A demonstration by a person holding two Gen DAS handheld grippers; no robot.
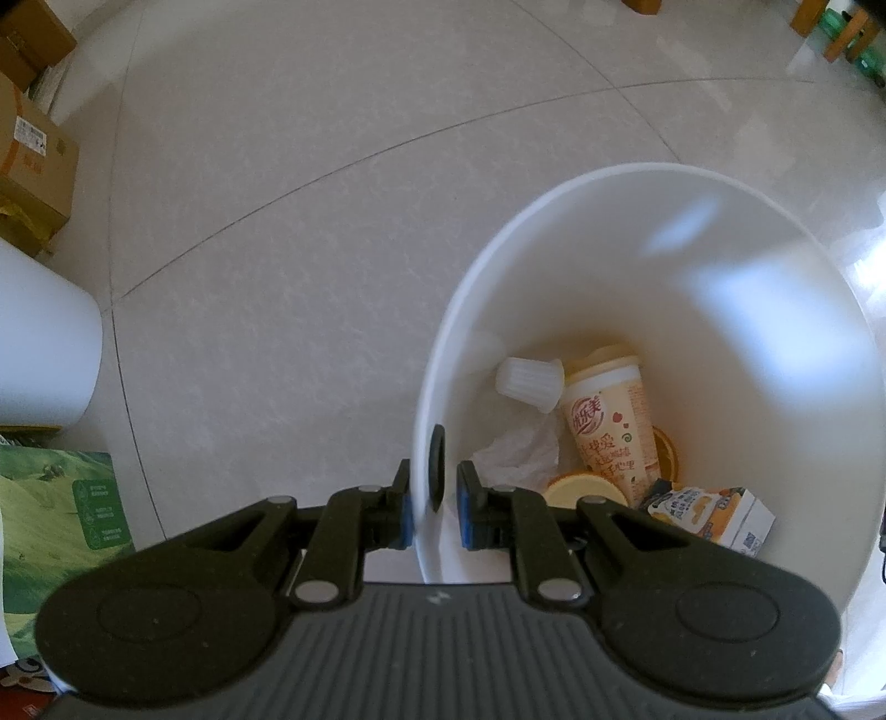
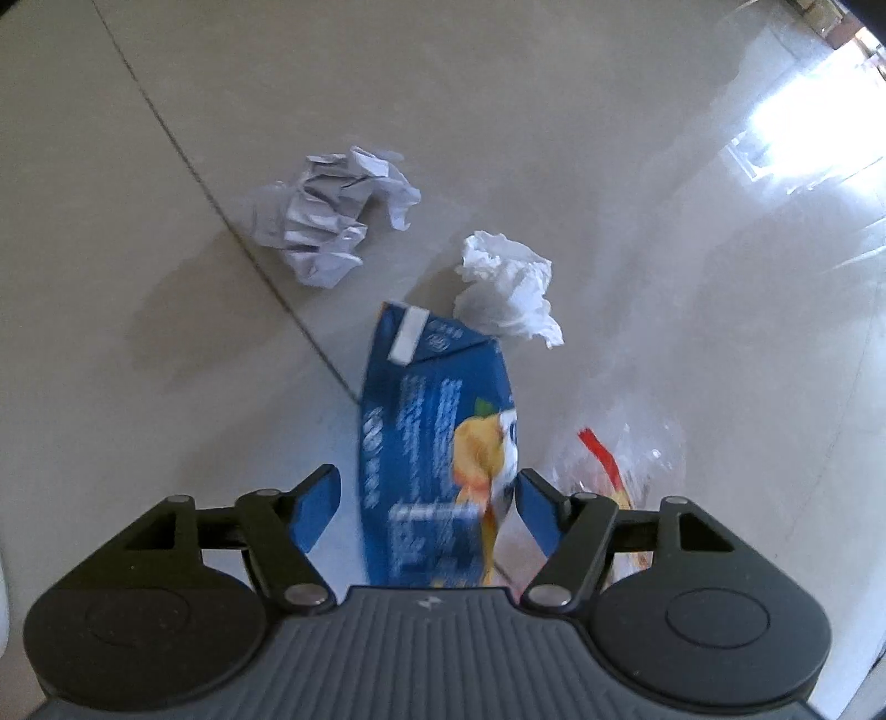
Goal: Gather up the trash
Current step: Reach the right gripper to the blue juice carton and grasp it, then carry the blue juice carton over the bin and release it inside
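Observation:
My left gripper points straight down and is shut on the near rim of a white bin. Inside the bin lie a milk tea cup, a ribbed white plastic cup, a tissue, orange slices and a small carton. My right gripper is open low over the floor. A blue drink carton lies between its fingers, with a gap at the left pad. Beyond the carton lie a crumpled paper and a white tissue. A clear plastic wrapper sits just right of the carton.
Pale floor tiles surround the bin. Cardboard boxes, a white rounded object and a green printed box line the left side. Wooden furniture legs stand at the far right. Sun glare falls on the floor.

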